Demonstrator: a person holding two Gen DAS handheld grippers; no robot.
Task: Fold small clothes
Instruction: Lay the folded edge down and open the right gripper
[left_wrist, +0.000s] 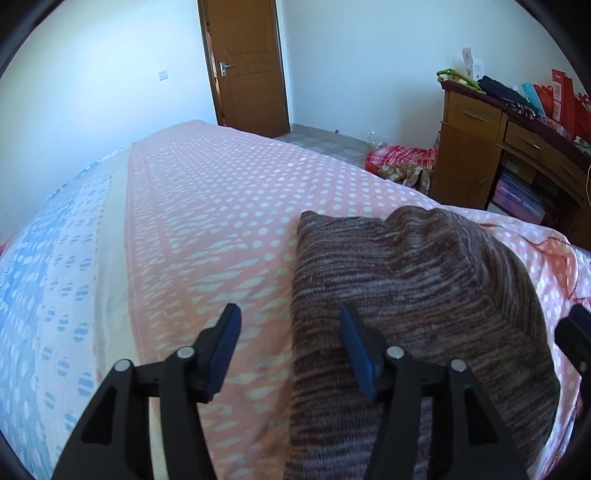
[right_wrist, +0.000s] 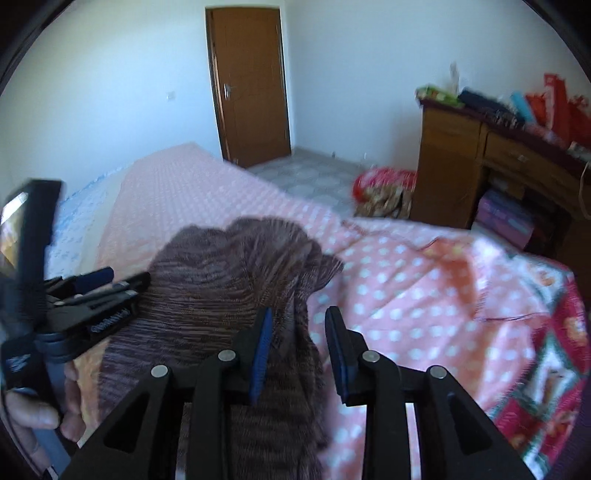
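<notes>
A small brown striped knit garment (left_wrist: 413, 291) lies bunched on the pink dotted bedspread (left_wrist: 221, 206). My left gripper (left_wrist: 290, 317) is open over the garment's left edge, one finger over the sheet and one over the cloth. In the right wrist view the same garment (right_wrist: 221, 280) has a fold raised between the fingers of my right gripper (right_wrist: 299, 317), which is open with the cloth against its left pad. The left gripper (right_wrist: 110, 284) shows at the left of that view, over the garment's left side.
A wooden desk (left_wrist: 476, 147) piled with clutter stands to the right of the bed. A red bundle (left_wrist: 402, 158) lies on the floor beside it. A brown door (left_wrist: 247, 66) is at the back. A blue patterned sheet (left_wrist: 48, 288) covers the bed's left side.
</notes>
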